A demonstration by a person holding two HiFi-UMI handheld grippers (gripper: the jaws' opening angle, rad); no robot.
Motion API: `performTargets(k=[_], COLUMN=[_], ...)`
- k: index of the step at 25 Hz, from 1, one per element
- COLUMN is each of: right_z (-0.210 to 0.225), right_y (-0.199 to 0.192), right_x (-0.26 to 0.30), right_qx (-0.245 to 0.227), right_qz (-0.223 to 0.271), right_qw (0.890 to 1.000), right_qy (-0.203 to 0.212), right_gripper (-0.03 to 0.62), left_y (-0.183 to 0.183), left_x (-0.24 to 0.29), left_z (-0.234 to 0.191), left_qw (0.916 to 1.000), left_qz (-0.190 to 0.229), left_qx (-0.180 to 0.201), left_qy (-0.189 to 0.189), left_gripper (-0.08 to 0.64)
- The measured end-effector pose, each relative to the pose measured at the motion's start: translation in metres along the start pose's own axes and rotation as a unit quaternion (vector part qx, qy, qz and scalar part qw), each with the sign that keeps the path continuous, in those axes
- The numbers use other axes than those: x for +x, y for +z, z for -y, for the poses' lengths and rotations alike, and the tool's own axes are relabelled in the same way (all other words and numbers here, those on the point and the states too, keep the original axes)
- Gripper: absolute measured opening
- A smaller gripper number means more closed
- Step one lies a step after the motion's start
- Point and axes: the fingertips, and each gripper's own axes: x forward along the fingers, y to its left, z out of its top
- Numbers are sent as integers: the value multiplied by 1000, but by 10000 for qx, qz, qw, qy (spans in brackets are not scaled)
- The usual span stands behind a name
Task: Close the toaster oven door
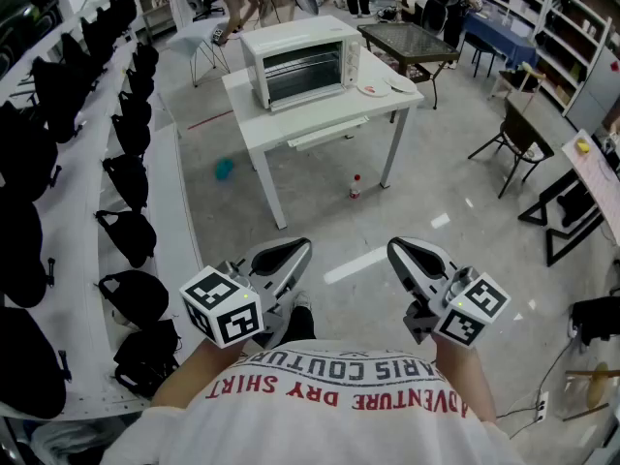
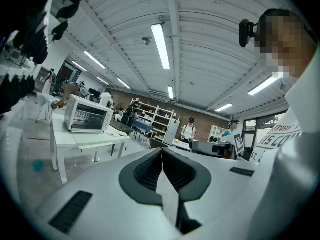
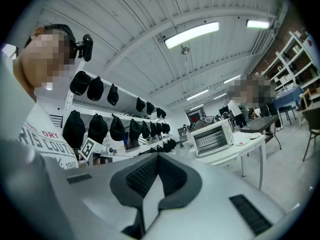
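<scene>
Two grippers, left gripper and right gripper, hover with fingers clenched on nothing. The toaster oven stands toward the bench's left edge, its door seemingly shut.

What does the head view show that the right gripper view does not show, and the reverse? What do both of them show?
Only the head view: a small bottle and a teal object on the floor near the table.
Only the right gripper view: the ceiling lamps and the white roof.
Both: the right claw, shut and empty, the toaster oven on the white table, and the black items hanging on the wall rack.
</scene>
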Motion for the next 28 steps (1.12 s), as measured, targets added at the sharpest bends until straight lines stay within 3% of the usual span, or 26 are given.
performTargets(k=[18,28], right_z=[36,95], right_y=[15,12], right_x=[-14,8], right_qx=[35,201], right_qz=[82,40], right_qw=[9985,9970], right_qy=[-536,-749], right_gripper=[26,26], left_y=[8,15], left_x=[19,69], left_z=[-15,-54], left_qw=[9996,9998], left_qz=[14,-33], left_qx=[136,43], left_qy=[252,196], left_gripper=[29,29])
